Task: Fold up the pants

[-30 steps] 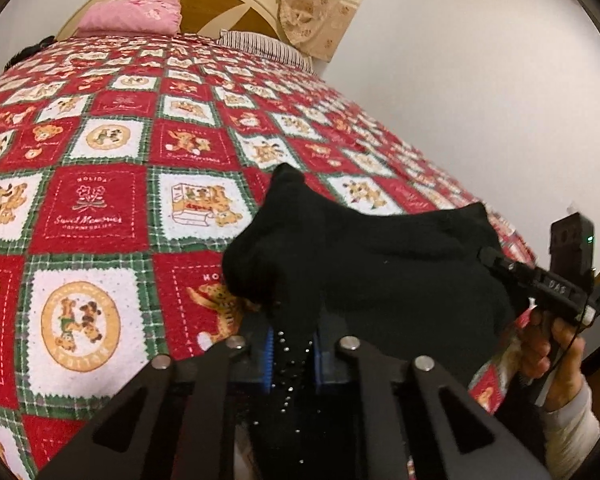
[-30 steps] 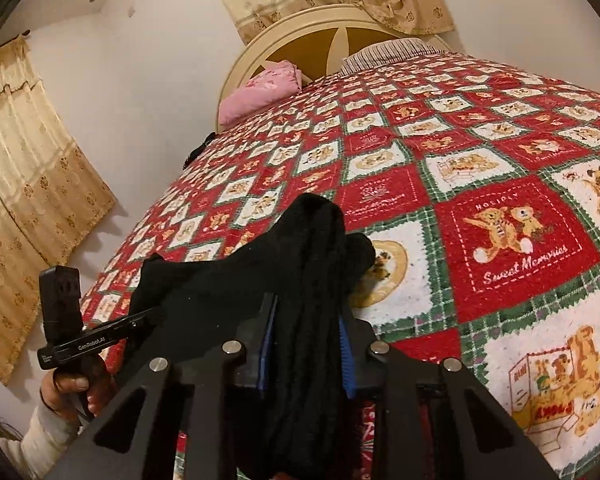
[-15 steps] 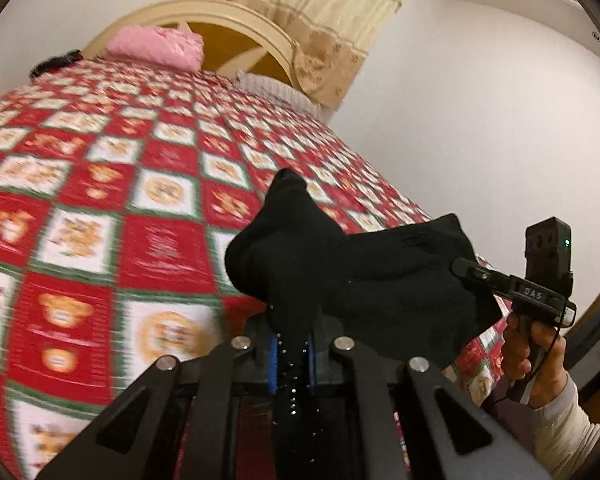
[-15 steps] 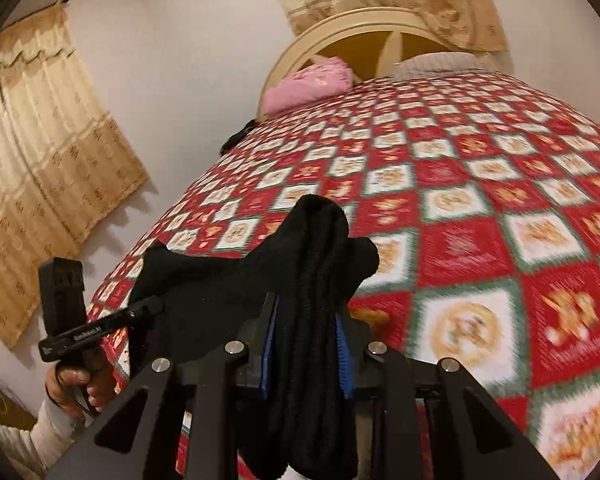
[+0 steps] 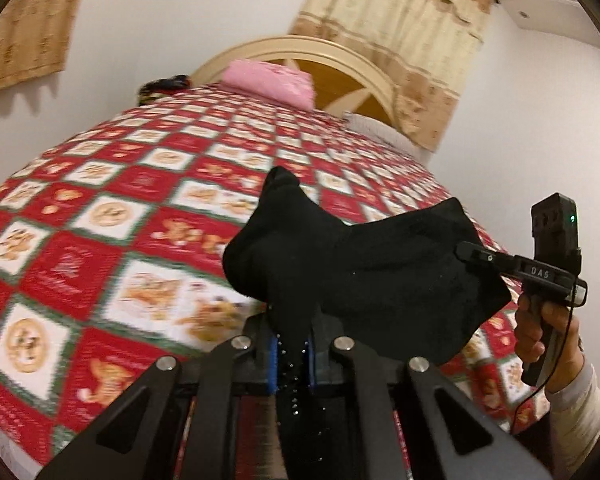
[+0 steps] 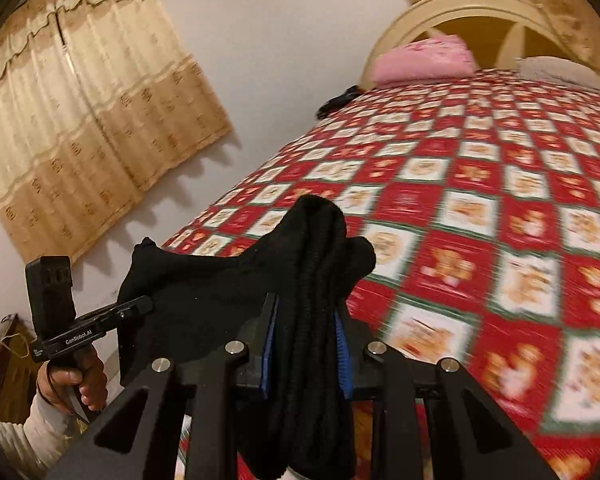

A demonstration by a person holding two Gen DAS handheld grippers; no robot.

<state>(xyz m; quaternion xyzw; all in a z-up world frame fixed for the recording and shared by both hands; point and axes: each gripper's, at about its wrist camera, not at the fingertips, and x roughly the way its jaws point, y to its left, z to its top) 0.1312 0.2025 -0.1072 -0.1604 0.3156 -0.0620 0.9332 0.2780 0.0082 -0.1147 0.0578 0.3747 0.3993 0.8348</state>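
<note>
- Above the near edge of the bed [image 5: 100, 240], the black pants [image 5: 380, 272] are held up as a slack span between the two grippers, clear of the red-and-white patchwork cover [image 6: 480, 220].
- The left gripper [image 5: 292, 356] is angled downward over the cover; a thin fold of the pants is pinched tight between its blue pads [image 5: 275, 360], the jaws nearly touching.
- The right gripper [image 6: 305, 352] is likewise tilted down; a thicker, ribbed bunch of the pants is clamped between its pads [image 6: 269, 344], so the jaws stand a little apart (the cloth fills the whole gap).
- In the left wrist view, the right hand [image 5: 540, 332] is seen wrapped round its handle at the right edge, a pale sleeve [image 5: 576, 412] below it; in the right wrist view the left hand [image 6: 76, 380] is seen the same way at the lower left.
- The lower part of the pants is cut off by the frame bottom, so its hang cannot be followed.
- The cover pattern is smeared by blur in both views; its motifs are hard to read.
- A pink pillow [image 5: 270, 82] is seen at the headboard [image 5: 340, 52]; a dark item [image 5: 162, 86] beside it cannot be identified.
</note>
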